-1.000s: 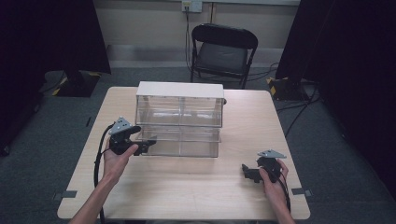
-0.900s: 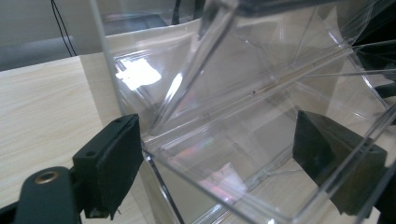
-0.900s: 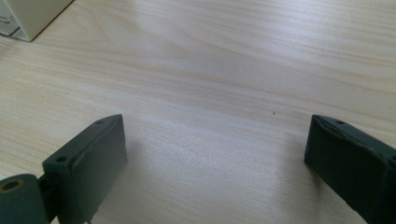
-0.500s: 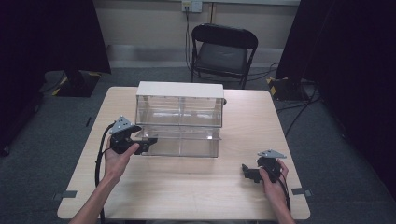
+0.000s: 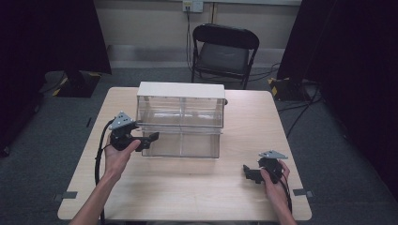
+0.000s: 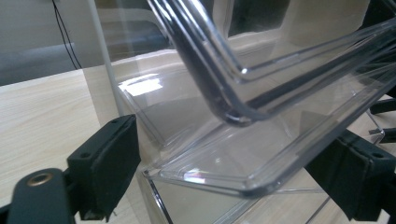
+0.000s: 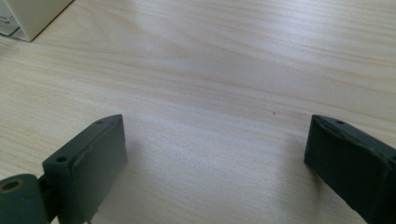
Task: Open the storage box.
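Clear plastic drawer unit (image 5: 180, 110) sits mid-table toward the far edge, its lower drawer (image 5: 183, 140) pulled out toward the near edge. Left gripper (image 5: 151, 139) at the drawer's left front corner, jaws spread w/ the lip between them, not pinching. Risk: slick rim slips, or a one-corner tug skews the drawer and drags the whole unit. Right gripper (image 5: 248, 172) rests near the right front corner, jaws spread, nothing between. Pale wood table (image 5: 244, 140); grey carpet, black folding chair (image 5: 224, 51) beyond.

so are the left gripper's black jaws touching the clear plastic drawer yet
Cannot tell. In the left gripper view the left gripper has open jaws either side of the clear plastic drawer's front lip; transparency hides any gap or contact.
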